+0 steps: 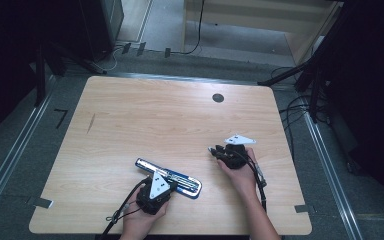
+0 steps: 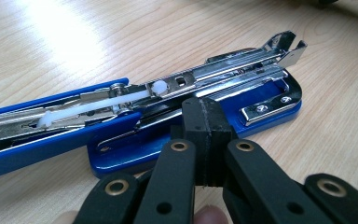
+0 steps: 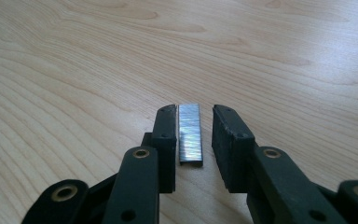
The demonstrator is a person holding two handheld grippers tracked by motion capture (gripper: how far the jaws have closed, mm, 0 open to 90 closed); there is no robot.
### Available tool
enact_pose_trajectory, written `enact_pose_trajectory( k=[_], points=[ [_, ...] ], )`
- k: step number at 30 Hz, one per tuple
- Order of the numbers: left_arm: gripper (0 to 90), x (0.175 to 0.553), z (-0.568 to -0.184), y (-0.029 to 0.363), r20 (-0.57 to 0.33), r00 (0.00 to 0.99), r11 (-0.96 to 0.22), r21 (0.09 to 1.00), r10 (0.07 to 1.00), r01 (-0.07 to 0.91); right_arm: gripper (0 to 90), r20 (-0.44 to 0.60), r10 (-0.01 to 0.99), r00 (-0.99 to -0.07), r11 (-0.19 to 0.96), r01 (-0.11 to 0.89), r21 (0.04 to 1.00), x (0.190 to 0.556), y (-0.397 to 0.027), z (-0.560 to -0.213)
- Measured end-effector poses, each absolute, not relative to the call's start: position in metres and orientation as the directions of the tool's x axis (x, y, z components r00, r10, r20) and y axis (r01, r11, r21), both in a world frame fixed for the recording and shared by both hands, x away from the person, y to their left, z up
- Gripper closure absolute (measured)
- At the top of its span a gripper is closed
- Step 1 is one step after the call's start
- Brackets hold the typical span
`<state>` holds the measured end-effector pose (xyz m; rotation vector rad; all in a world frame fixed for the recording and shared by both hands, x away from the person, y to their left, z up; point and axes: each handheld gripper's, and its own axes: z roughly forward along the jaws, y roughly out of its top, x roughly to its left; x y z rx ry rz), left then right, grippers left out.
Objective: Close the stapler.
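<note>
Pictured on a wooden table [image 1: 130,120]: blue stapler [image 2: 191,100] lying open near the front edge, chrome magazine swung up off its base, white pusher rod showing in the channel. Left gripper [image 2: 204,135] closed, pads pressed together with nothing between them, tips resting just against the stapler's base as if steadying it. To the right, well apart from the stapler, right gripper [image 3: 193,135] held low over the bare wood, jaws parted around a strip of staples [image 3: 189,133]; left pad close against the strip, right pad clearly clear of it, so no real grip yet.

Judged as the start of a reload, with the strip not yet secured.

Possible trouble from here: strip slipping or tipping if pinched off-centre; thin glued strip snapping under too hard a squeeze; stapler sliding on the smooth top if nudged, since only touched and not clamped; strip jamming if fed into the channel at an angle or upside down.

Hard to make out: whether the strip rests flat on the table or hangs against the left pad; whether staples already sit in the magazine. Stapler's rear end cut off in the left gripper view, and partly covered by the left gripper from above.
</note>
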<state>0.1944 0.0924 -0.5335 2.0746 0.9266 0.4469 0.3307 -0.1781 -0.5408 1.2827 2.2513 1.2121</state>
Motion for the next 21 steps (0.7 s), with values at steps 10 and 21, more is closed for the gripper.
enact_pose_trajectory(
  k=[10,21],
  points=[
    [90.0,0.1943,-0.5334,0.0923,-0.002,0.669,-0.411,0.787,0.744,0.46,72.3,0.156,0.818,-0.554,0.256,0.593,0.764,0.331,-0.1758,-0.544],
    [90.0,0.1943,-0.5333,0.0924,-0.002,0.669,-0.412,0.787,0.743,0.46,79.4,0.108,0.826,-0.554,0.283,0.572,0.77,0.3269,-0.1724,-0.5448]
  ],
)
